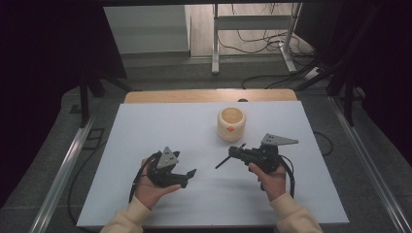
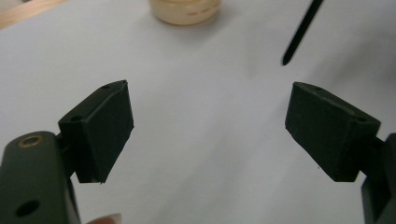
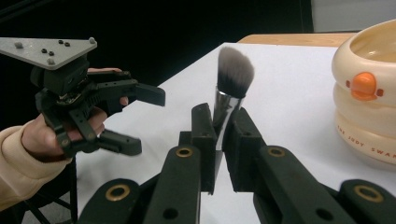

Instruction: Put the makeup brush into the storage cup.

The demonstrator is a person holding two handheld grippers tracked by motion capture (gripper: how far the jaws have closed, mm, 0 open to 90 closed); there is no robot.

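Makeup brush (image 3: 231, 88) with grey bristles and silver ferrule sits pinched between the right gripper's (image 3: 223, 123) fingers, just in front of the cream round ceramic pot (image 1: 231, 124) on the white bench (image 1: 145, 131); left gripper (image 1: 187, 176), farther from that pot, has fingers spread wide, nothing between them.

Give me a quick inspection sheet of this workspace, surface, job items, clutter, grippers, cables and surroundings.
Surface: white table, wooden strip at its far edge.
Job's things: makeup brush clamped at its silver ferrule, bristles up; cream cup with an orange knob stands upright, apart from both grippers.
Clutter: nothing seen.
Grippers: left gripper open, nothing between its jaws; right gripper shut on the brush.
Cables: floor cables beyond the table.
Surroundings: metal stand legs, dark curtains.
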